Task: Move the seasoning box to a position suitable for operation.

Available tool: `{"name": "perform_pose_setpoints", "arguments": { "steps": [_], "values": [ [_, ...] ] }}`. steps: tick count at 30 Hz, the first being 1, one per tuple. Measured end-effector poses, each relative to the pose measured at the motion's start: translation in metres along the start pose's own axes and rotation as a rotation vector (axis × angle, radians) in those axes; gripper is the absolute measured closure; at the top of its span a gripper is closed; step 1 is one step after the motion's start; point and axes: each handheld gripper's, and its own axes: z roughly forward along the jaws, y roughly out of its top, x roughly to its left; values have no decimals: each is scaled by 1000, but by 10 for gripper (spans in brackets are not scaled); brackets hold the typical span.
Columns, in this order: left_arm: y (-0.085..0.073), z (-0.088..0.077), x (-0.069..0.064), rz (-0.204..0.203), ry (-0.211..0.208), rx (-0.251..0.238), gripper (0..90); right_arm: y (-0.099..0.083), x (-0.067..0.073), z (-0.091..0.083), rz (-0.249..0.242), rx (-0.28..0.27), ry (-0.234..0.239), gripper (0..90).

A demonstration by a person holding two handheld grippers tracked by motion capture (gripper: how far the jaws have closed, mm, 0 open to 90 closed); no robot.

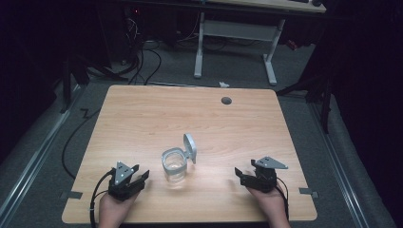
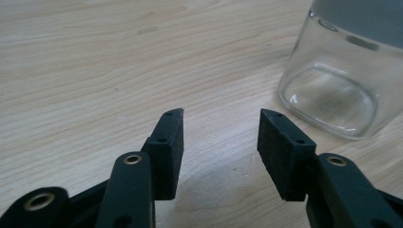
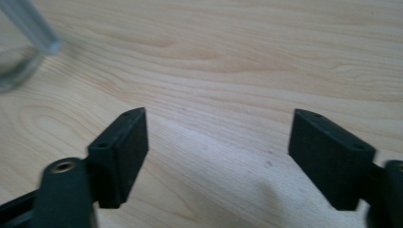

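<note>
One container sits on my table [image 1: 142,109]: a clear glass jar [image 1: 174,166], squarish with rounded corners and a thick base, standing upright near the front edge, roughly midway between my two grippers. I see nothing inside it; the wood grain shows straight through its walls. Its grey lid [image 1: 190,147] is swung up and back on the far right side of the rim, standing nearly on edge, so the mouth is uncovered.

From the left gripper view the jar [image 2: 340,90] is close, just off to the right of the jaws and not touching them, its bottom rim catching a bright highlight. In the right gripper view I catch a blurred corner of the jar [image 3: 19,52] at the upper left, well apart from the jaws.

My left gripper [image 1: 134,178] rests low over the table just beside the jar, jaws spread with bare wood between the pads. My right gripper [image 1: 247,178] lies farther off on the other side, jaws spread wide, gripping nothing.
</note>
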Motion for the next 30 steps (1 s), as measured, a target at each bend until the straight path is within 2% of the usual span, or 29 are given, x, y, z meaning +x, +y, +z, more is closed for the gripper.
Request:
{"name": "perform_pose_setpoints", "arguments": {
  "steps": [3, 5, 6, 7, 9, 10, 11, 12, 13, 14, 15, 18, 20, 23, 26, 30],
  "values": [
    [-3, -1, -6, 4, -19, 6, 561, -2, 1, 1, -8, 8, 9, 298],
    [-5, -2, -13, 9, -45, 13, 606, -4, 1, 1, 14, 2, 24, 361],
    [-5, -2, -13, 9, -45, 13, 628, -4, 1, 0, 34, -8, 40, 391],
    [-7, -2, -18, -1, -68, 18, 651, -4, 0, -1, 38, -22, 51, 424],
    [-8, -2, -20, -5, -77, 20, 681, -4, 2, -4, 30, -39, 52, 493],
    [-9, -2, -22, -12, -85, 24, 681, -4, 2, -4, 30, -39, 52, 493],
    [-10, -2, -25, -16, -95, 26, 708, -5, 2, -6, 31, -44, 57, 517],
    [-11, -2, -26, -17, -104, 24, 774, -6, 3, -13, 15, -53, 50, 527],
    [-12, -2, -28, -20, -109, 26, 774, -6, 3, -13, 15, -53, 50, 527],
    [-15, -2, -31, -5, -111, 29, 844, -9, 3, -18, 4, -55, 40, 538],
    [-15, -2, -31, -5, -111, 29, 868, -9, 3, -18, 4, -55, 40, 538],
    [-16, -3, -35, 2, -124, 35, 895, -16, 1, -24, -4, -58, 26, 546],
    [-15, -4, -38, -3, -128, 29, 900, -18, 0, -24, 10, -58, 31, 553],
    [-14, -3, -42, 7, -132, 21, 900, -21, 0, -20, -1, -46, 26, 555],
    [-13, -2, -44, -1, -137, 21, 900, -23, -1, -19, 7, -37, 27, 556],
    [-15, -1, -47, 15, -148, 31, 900, -24, -2, -21, 14, -44, 18, 519]
  ]
}}
